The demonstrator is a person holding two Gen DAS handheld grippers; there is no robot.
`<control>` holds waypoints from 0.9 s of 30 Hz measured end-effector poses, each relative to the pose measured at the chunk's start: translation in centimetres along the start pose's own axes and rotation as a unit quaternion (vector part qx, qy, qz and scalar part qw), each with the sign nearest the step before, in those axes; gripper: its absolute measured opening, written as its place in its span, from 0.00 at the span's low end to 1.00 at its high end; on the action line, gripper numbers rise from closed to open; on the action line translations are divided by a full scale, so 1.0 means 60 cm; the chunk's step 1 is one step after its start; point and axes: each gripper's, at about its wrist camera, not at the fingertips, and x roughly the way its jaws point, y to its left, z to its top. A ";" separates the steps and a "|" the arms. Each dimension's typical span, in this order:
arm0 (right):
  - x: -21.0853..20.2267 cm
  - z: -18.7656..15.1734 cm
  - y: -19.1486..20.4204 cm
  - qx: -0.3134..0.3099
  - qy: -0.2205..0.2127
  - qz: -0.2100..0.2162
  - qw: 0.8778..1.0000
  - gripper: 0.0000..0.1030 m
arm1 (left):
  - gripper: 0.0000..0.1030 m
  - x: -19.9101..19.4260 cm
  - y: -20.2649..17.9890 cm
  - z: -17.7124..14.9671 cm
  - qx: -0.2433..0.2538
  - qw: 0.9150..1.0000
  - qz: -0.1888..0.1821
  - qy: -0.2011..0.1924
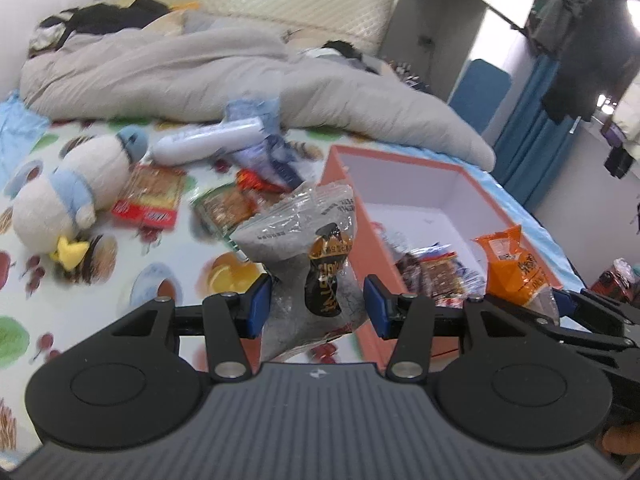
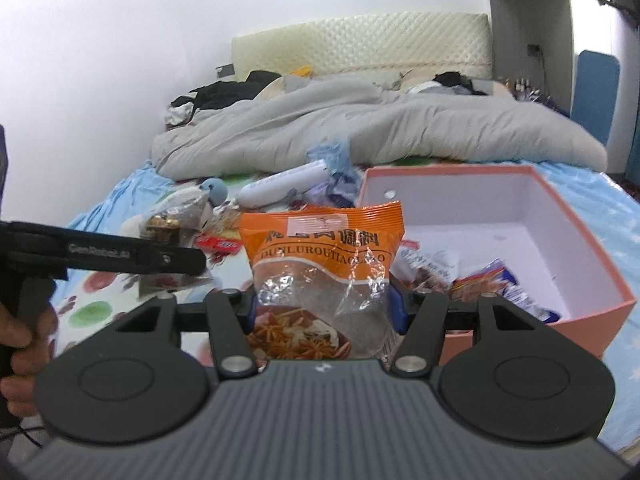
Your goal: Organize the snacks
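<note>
A: On the bed, left wrist view, item one: left gripper [image 1: 318, 304], jaws clenched on a clear packet [image 1: 308, 240] of grey powder with a small dark sachet inside. Packet held up clear of the printed sheet [image 1: 120, 280].

B: Listed. Surroundings?

A: Item two: orange box [image 1: 420, 168], open, white inside, just right of the packet; several wrapped snacks [image 1: 436, 276] already lie in it. Item three: loose snacks on the sheet, among them a red-and-yellow pack [image 1: 150, 196] and a white tube [image 1: 208, 140]. Item four: plush penguin [image 1: 68, 192], left. Grey duvet [image 1: 240, 76] behind.

B: Right wrist view?

A: Item five: right gripper [image 2: 324, 304], pads pressed to both edges of an orange seasoning bag [image 2: 324, 256], held upright above the sheet. Orange box to its right, near. The left gripper enters from the left edge with its clear packet, a hand [image 2: 20, 344] on its grip.

B: Step in hand?

A: By my judgement: carrying, both packets lifted, neither yet over the box.

B: Next move?

A: Swing each bag across the box rim, lower it into bare floor beside the snacks there, then let go. The two grippers sit close together; going one at a time would avoid a knock.
</note>
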 end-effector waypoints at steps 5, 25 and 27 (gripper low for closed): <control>-0.020 0.002 -0.028 0.005 -0.009 -0.021 1.000 0.58 | 0.54 0.004 -0.037 0.015 0.008 0.999 -0.034 -0.007; 0.078 0.044 -0.189 0.051 -0.001 -0.111 0.993 0.58 | 0.54 0.185 -0.174 0.121 0.071 0.992 -0.100 0.008; 0.101 0.043 -0.210 0.059 0.020 -0.100 0.993 0.58 | 0.54 0.216 -0.183 0.133 0.083 0.991 -0.101 0.026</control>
